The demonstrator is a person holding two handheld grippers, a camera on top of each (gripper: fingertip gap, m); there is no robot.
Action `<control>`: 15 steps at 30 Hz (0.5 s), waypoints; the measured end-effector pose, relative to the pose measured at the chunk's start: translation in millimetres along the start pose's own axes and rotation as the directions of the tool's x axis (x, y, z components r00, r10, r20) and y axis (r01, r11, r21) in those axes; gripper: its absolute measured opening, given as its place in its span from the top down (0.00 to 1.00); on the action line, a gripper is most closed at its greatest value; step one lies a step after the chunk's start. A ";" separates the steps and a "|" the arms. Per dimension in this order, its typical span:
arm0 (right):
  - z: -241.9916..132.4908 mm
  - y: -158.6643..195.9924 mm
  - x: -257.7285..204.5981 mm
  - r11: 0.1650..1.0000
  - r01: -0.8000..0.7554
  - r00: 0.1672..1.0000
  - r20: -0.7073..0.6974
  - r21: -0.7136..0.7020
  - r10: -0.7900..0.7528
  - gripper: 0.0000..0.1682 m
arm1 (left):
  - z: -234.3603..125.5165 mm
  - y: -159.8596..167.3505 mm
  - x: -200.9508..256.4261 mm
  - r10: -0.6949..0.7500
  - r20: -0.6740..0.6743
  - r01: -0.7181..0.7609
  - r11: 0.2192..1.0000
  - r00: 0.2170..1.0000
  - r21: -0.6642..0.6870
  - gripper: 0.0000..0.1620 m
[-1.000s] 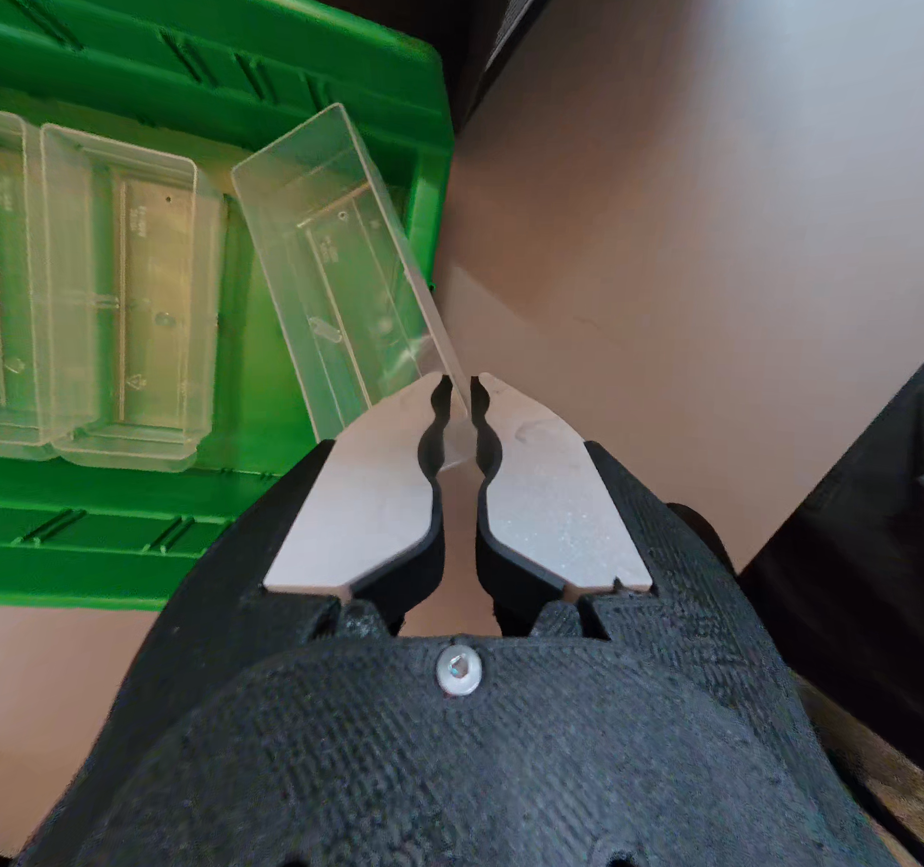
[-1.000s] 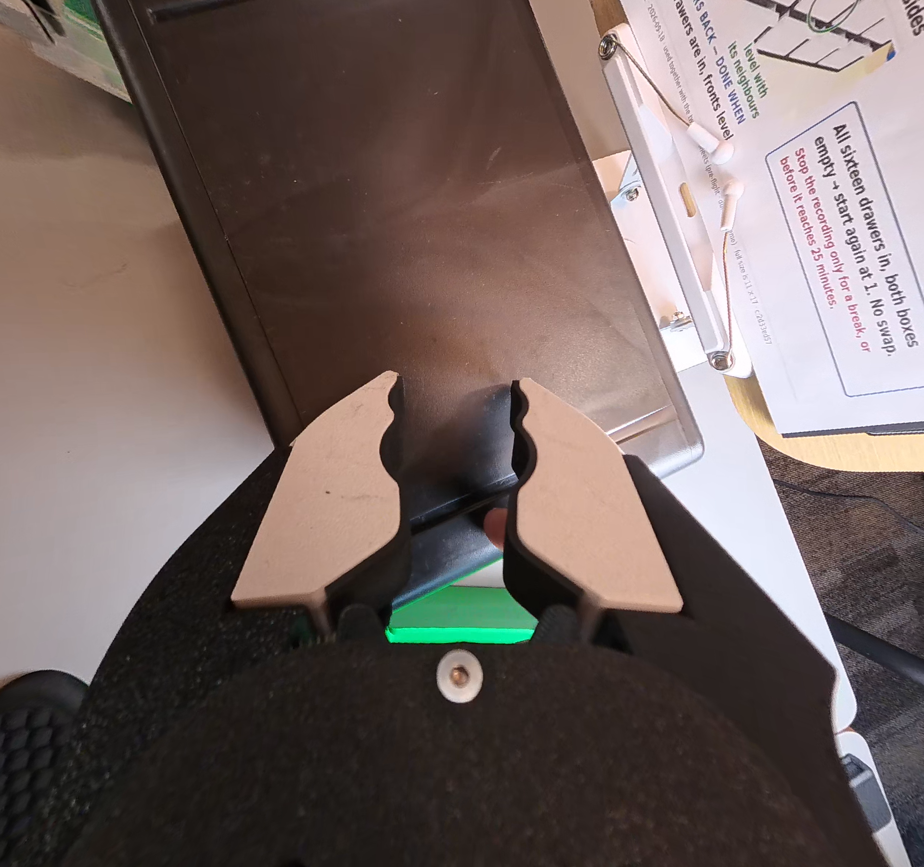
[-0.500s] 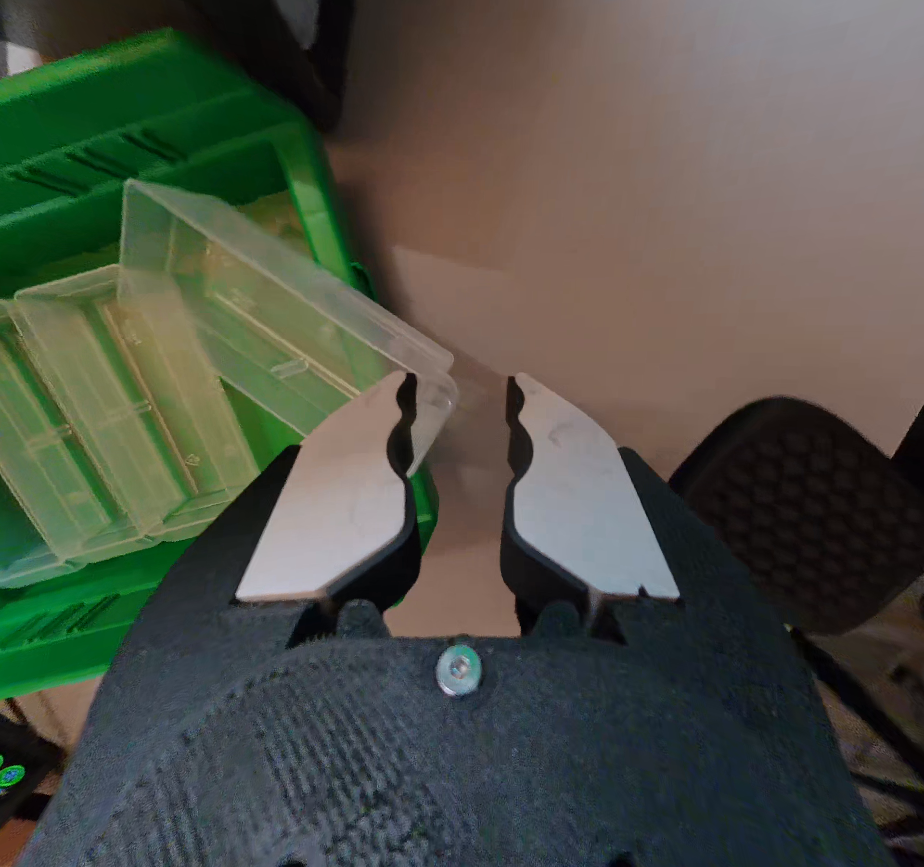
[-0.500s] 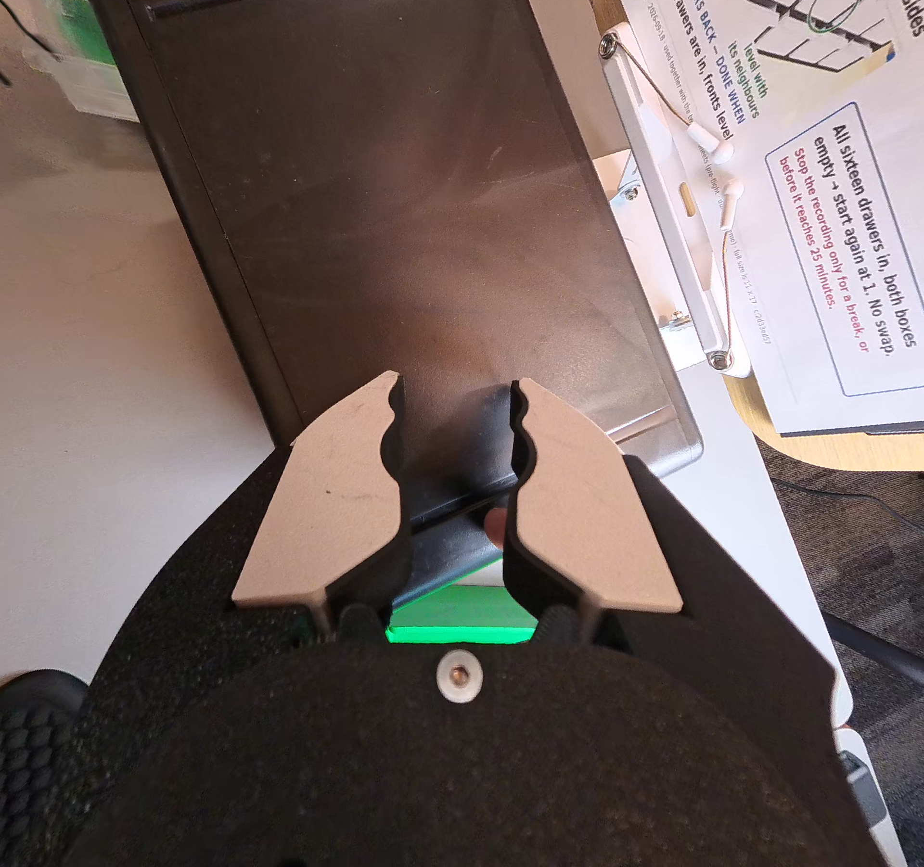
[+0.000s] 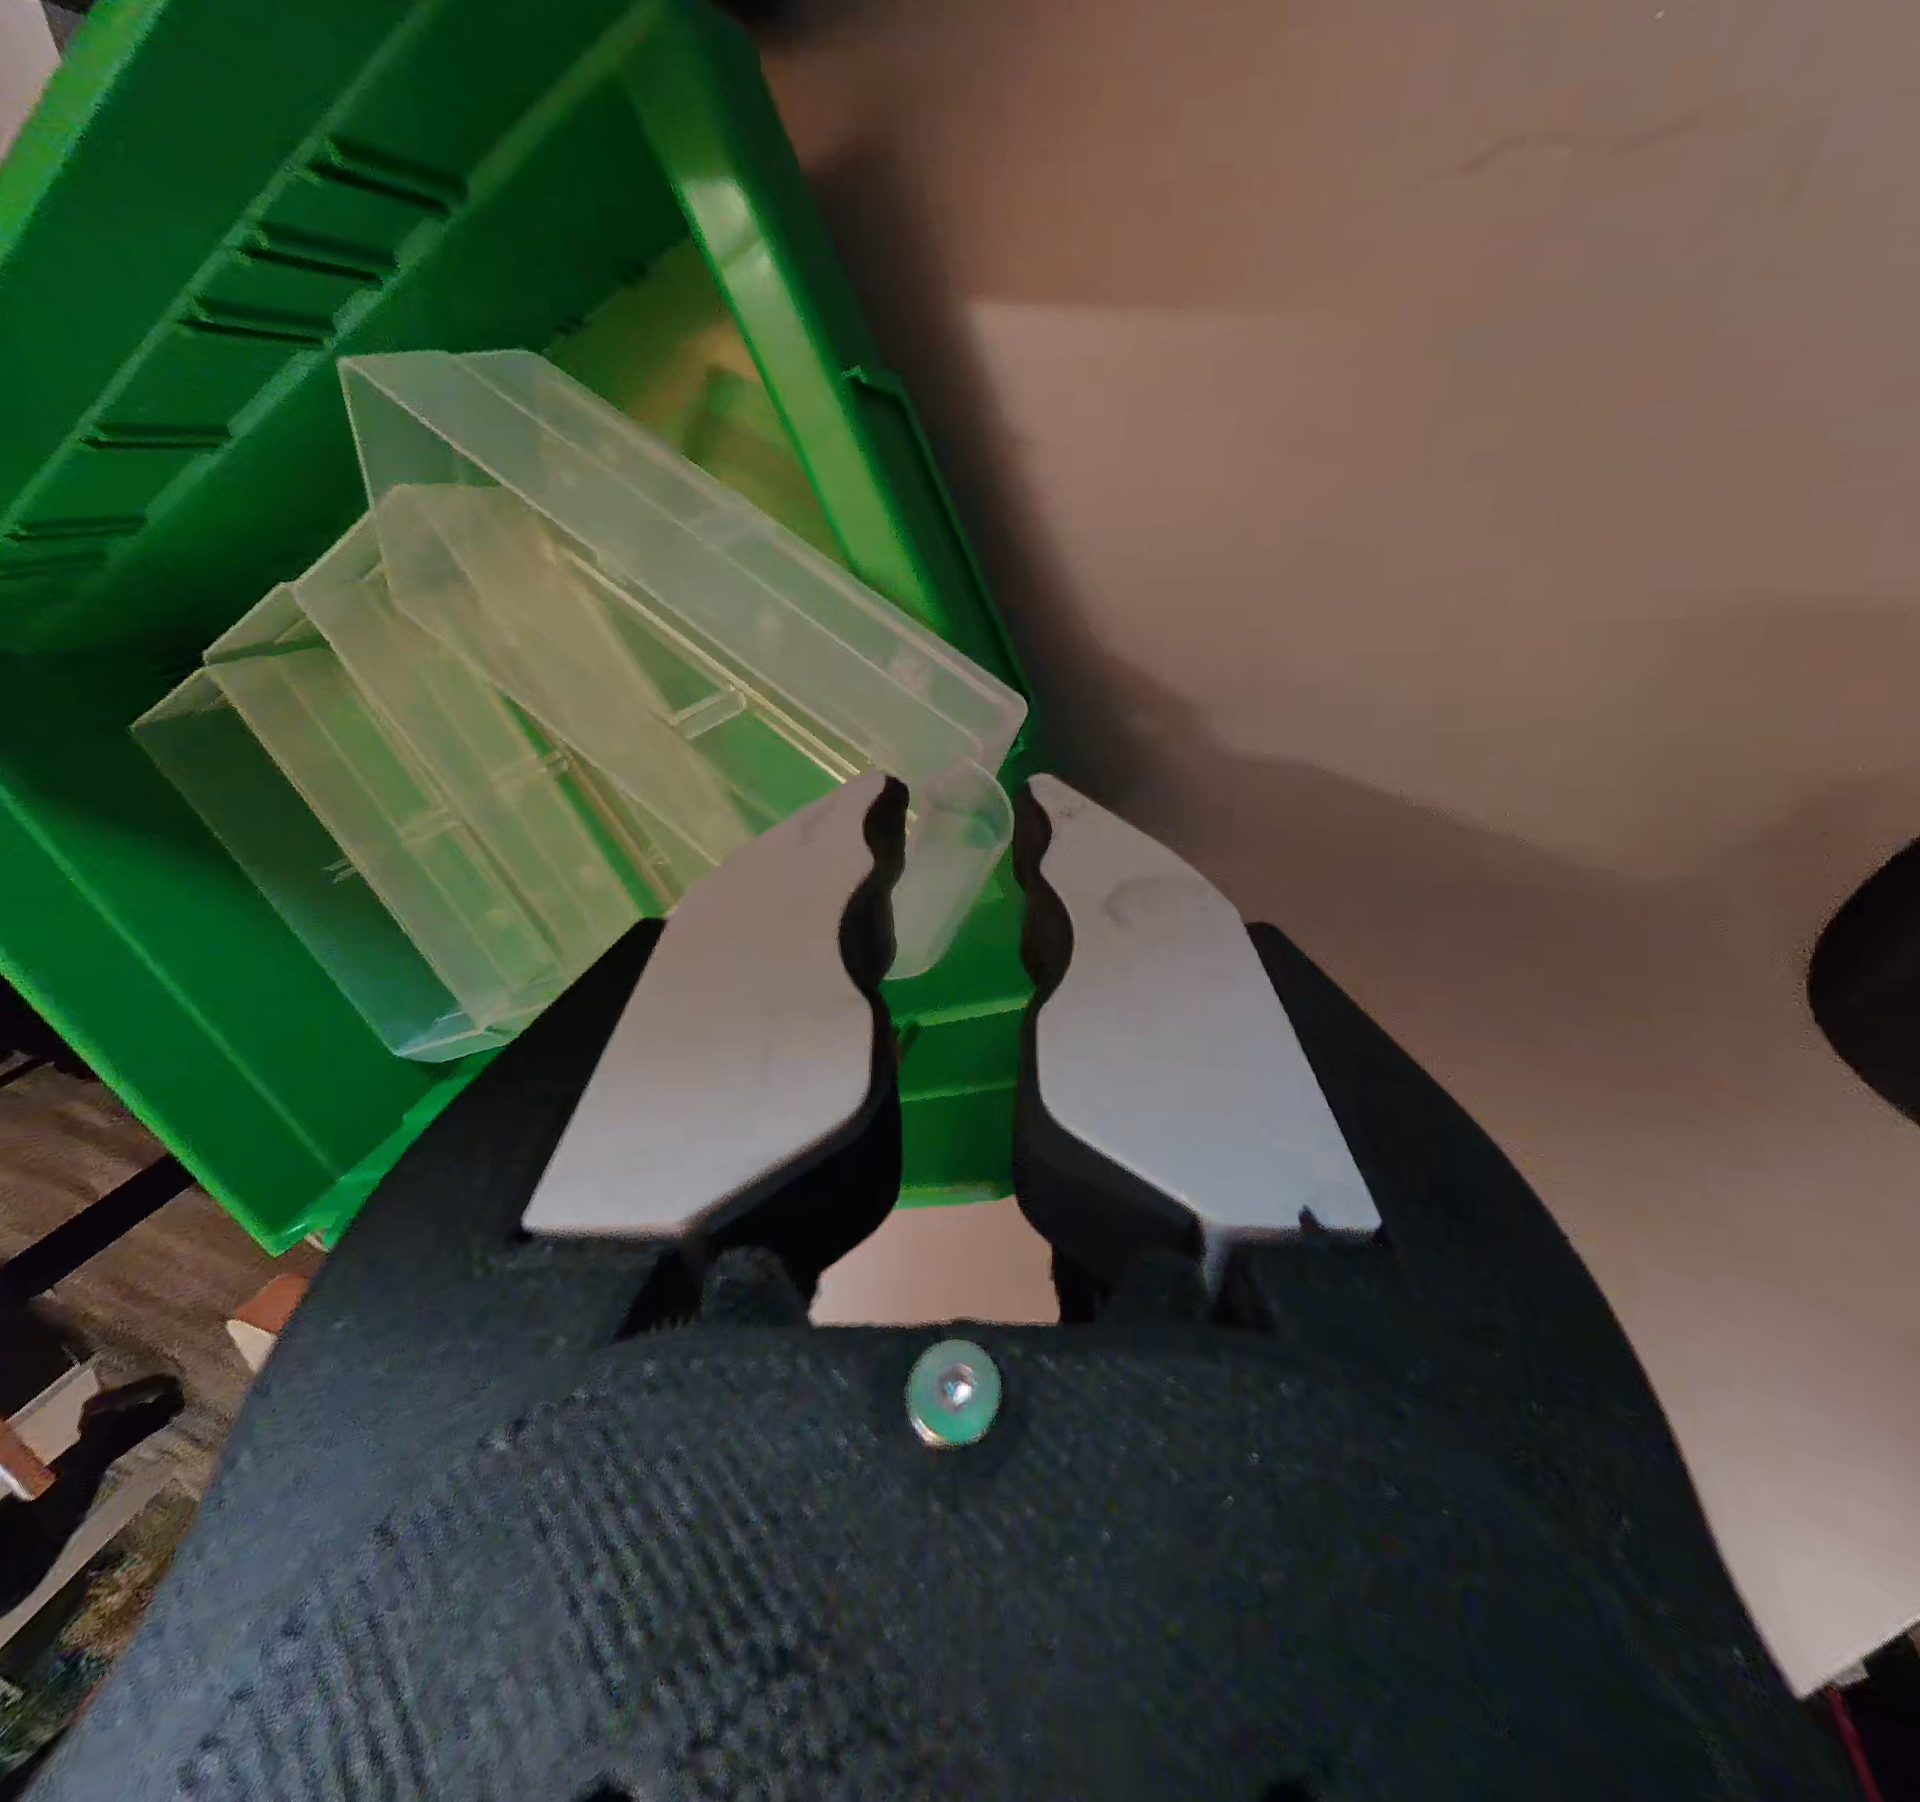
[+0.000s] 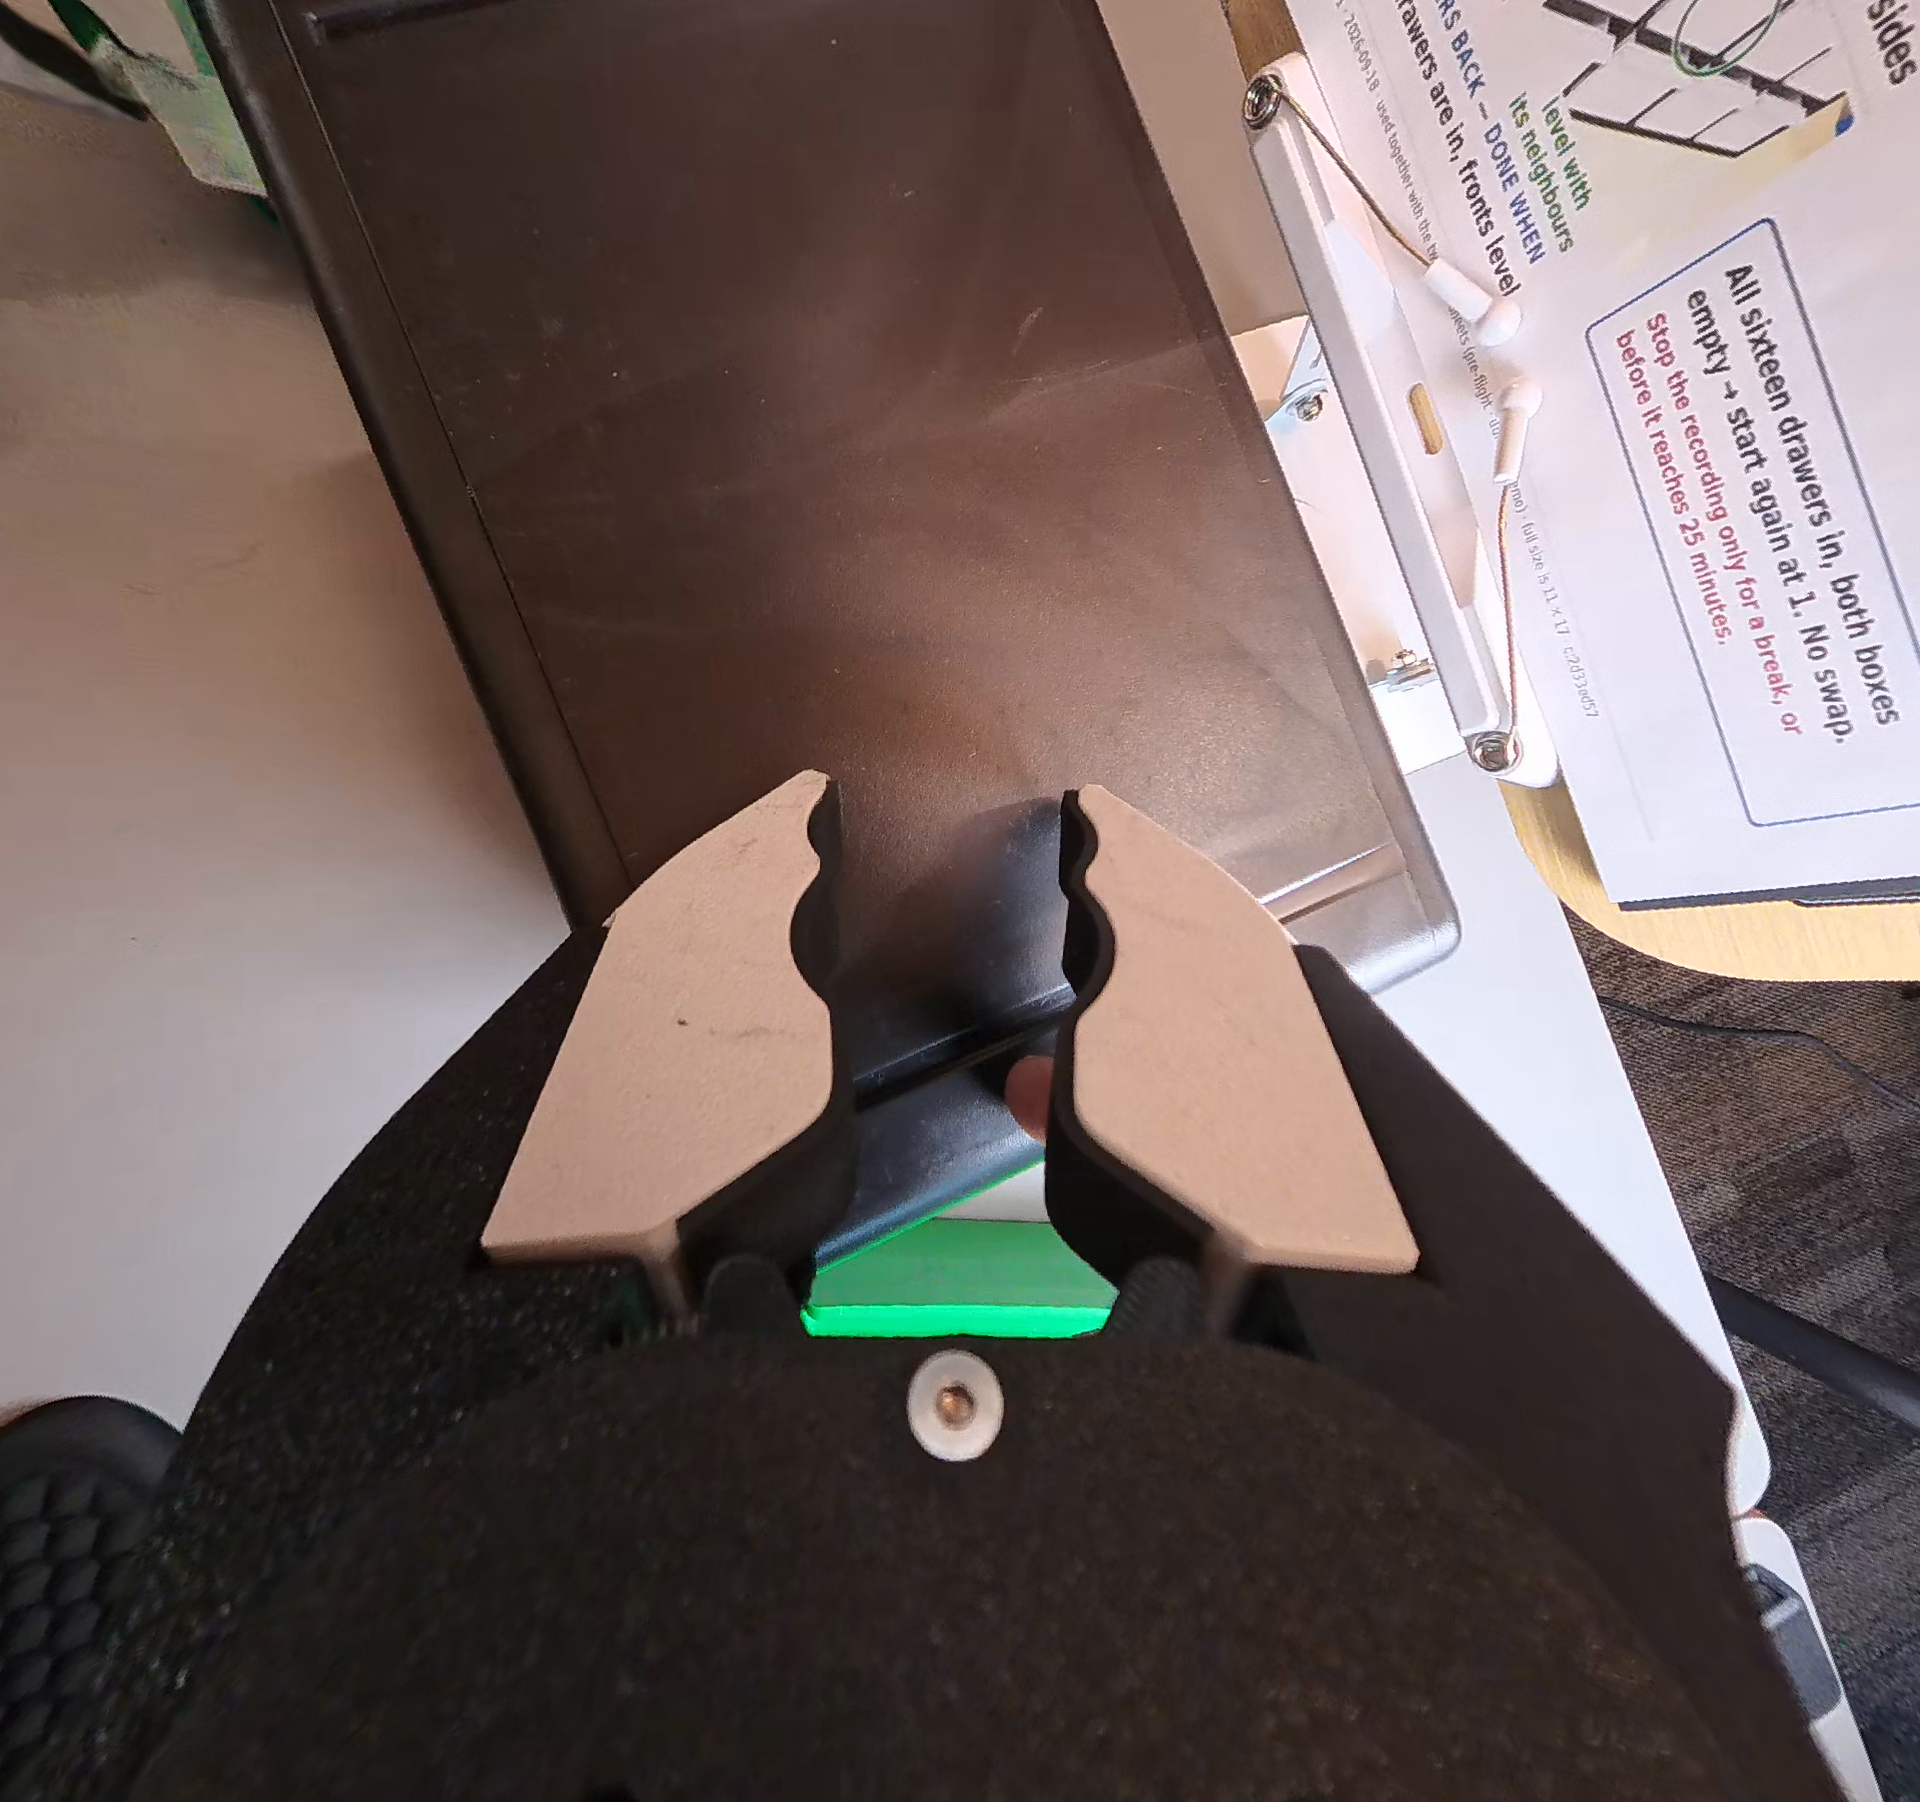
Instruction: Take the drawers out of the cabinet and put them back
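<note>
While left gripper (image 5: pixel 961 807) gapes, drawers (image 5: pixel 582 713) binned

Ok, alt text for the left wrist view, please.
The open left gripper hovers over the corner of a green bin, fingers either side of a clear plastic drawer's handle. Two more clear drawers lie in the bin, which sits on a pale tabletop.

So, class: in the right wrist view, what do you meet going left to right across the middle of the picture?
White table → dark cabinet → white clip stand → printed instruction sheet.
</note>
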State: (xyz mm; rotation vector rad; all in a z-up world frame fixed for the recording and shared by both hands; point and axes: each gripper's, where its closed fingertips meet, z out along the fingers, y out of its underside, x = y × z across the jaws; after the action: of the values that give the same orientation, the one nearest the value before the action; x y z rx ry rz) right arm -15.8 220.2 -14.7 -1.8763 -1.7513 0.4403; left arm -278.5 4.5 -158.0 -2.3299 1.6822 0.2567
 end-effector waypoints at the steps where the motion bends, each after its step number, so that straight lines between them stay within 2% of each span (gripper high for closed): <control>1: 0.0 0.0 0.0 1.000 0.000 1.000 0.001 0.000 0.000 0.76 | 0.3 1.1 -1.3 0.004 0.005 -0.004 1.000 1.000 -0.002 0.88; 7: -0.1 0.0 0.0 1.000 0.001 1.000 -0.001 0.003 -0.001 0.76 | -10.6 -5.8 -4.0 -0.063 0.023 0.061 0.996 0.998 0.057 0.88; 11: -0.1 -0.2 -0.2 1.000 0.004 1.000 -0.002 0.003 -0.004 0.76 | -37.9 -21.6 2.4 -0.108 0.066 0.097 0.983 0.992 0.154 0.88; 15: 0.2 0.0 -1.6 1.000 0.003 1.000 0.011 -0.007 -0.003 0.78 | -69.0 -48.2 34.4 -0.089 0.076 0.067 0.965 0.993 0.252 0.88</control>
State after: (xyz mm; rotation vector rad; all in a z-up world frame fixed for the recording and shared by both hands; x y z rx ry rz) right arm -16.1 218.7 -15.0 -1.8794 -1.7645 0.4447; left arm -222.4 -33.4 -97.3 -2.1610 1.4845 0.1202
